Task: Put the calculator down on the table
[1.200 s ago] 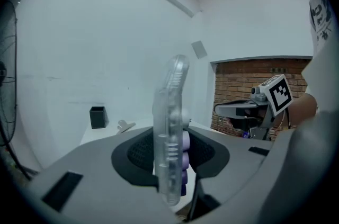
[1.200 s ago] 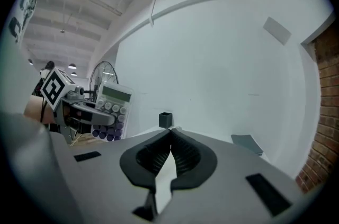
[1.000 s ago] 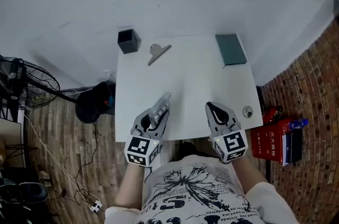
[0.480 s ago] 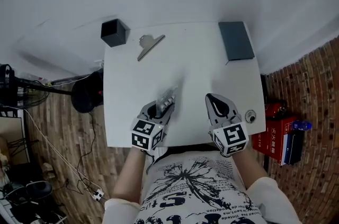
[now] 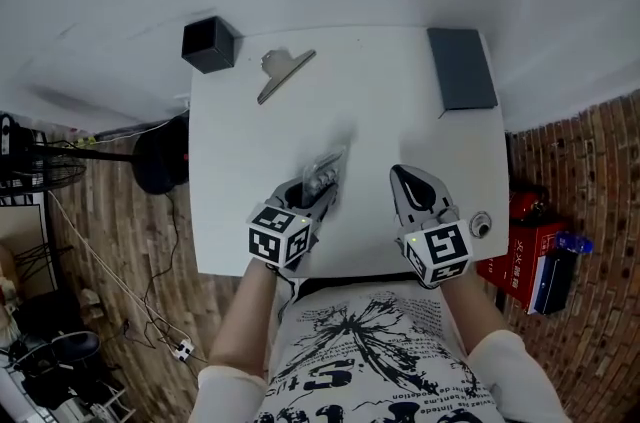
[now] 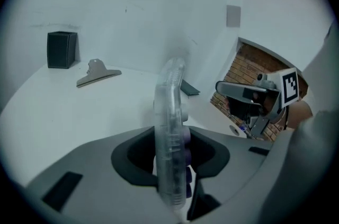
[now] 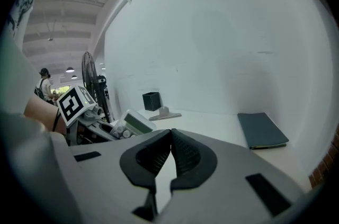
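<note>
My left gripper (image 5: 318, 191) is shut on the calculator (image 5: 324, 174), a clear-cased one with a pale face, over the front part of the white table (image 5: 380, 121). In the left gripper view the calculator (image 6: 170, 127) stands on edge between the pads, its purple keys facing right. In the right gripper view it (image 7: 136, 123) shows at the left, sticking out of the left gripper (image 7: 90, 122). My right gripper (image 5: 405, 179) is shut on nothing, to the right of the calculator. Its jaws (image 7: 170, 135) meet tip to tip. Whether the calculator touches the table I cannot tell.
A black box (image 5: 209, 45) sits at the table's far left corner, with a metal clip (image 5: 283, 73) beside it. A dark notebook (image 5: 462, 69) lies at the far right corner. A small round object (image 5: 481, 225) rests near the right edge. Red boxes (image 5: 531, 251) stand on the floor.
Both grippers have come down and further in over the table from its front edge. The left one has rolled a little with the calculator still in it.
</note>
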